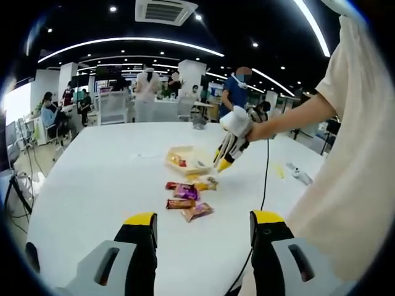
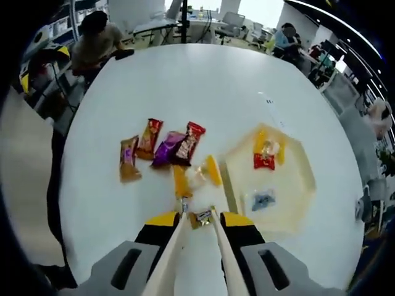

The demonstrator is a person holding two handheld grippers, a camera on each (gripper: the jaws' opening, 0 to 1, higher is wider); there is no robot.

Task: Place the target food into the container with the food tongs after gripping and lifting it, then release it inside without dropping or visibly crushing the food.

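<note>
In the right gripper view the right claw (image 2: 199,217) clamps the food tongs (image 2: 196,246), whose tips pinch a small wrapped snack (image 2: 202,216) just above the bench (image 2: 185,80), likely to lift it. Just beyond lie yellow packets (image 2: 196,174), then a row of wrapped snack bars (image 2: 162,147). The clear container (image 2: 290,185) sits beside them, already holding food. The left claw (image 1: 202,221) hangs apart, well back, staying clear.

White round table (image 2: 185,80) carries a clear shallow container (image 2: 295,185), several snack packets (image 2: 162,148) beside it, possibly a small device (image 1: 301,176) near its edge.
</note>
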